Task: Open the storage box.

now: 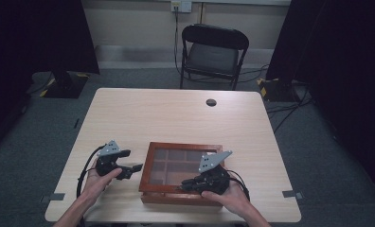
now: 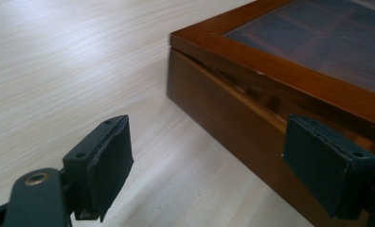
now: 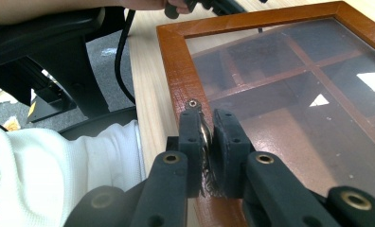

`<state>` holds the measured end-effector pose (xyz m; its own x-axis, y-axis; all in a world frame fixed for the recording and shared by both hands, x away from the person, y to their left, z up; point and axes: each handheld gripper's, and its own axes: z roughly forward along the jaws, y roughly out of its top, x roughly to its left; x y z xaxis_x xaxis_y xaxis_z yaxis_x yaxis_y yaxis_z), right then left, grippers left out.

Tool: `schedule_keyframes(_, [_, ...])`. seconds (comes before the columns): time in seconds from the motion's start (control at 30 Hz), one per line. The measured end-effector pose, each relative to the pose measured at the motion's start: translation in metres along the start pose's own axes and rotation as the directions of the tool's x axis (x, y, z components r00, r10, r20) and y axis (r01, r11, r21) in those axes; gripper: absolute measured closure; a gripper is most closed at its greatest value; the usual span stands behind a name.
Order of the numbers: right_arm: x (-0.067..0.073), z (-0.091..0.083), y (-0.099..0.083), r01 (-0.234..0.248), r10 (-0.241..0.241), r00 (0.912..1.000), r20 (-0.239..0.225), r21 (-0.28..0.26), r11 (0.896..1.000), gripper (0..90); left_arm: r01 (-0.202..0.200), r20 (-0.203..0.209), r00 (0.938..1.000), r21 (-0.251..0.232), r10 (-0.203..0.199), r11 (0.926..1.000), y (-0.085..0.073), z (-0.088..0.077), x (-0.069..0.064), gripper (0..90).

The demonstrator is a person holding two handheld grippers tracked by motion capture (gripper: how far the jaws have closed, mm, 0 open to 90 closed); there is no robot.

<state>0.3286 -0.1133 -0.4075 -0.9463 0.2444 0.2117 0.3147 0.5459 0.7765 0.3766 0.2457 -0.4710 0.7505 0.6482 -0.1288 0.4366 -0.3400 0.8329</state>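
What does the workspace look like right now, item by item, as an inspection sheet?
Surface: pale wooden table, with a round cable hole.
Job's things: wooden box with a glass lid over compartments; lid slightly ajar at the front.
Clutter: nothing seen.
Grippers: left gripper open beside the box's corner; right gripper shut on a small metal latch at the lid's front edge.
Cables: black cable trailing from the left gripper.
Surroundings: folding chair, dark curtains, grey floor.

Dim, perhaps overhead light; soft focus
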Motion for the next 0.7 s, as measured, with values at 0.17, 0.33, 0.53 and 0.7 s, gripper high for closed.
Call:
schedule_keyframes(0.17, [0.0,-0.002,0.001,-0.002,0.002,1.0,0.002,-0.003,1.0,82.9,-0.04,0.031,0.9988,0.004,0.04,0.9992,0.001,0.003,-0.005,17.3])
schedule_keyframes(0.33, [-0.001,-0.003,0.004,0.002,-0.002,1.0,-0.001,-0.004,1.0,82.9,-0.047,0.055,0.9974,0.002,0.047,0.9989,0.001,0.004,-0.008,17.5])
schedule_keyframes(0.53, [-0.001,-0.004,0.005,0.005,-0.005,1.0,0.001,-0.007,1.0,82.9,-0.046,0.068,0.9966,-0.005,0.046,0.9989,0.001,0.006,-0.009,17.6])
schedule_keyframes(0.7, [-0.001,-0.005,0.007,0.004,-0.004,1.0,0.001,-0.007,1.0,82.8,-0.052,0.084,0.9951,-0.005,0.052,0.9987,0.001,0.008,-0.012,17.0])
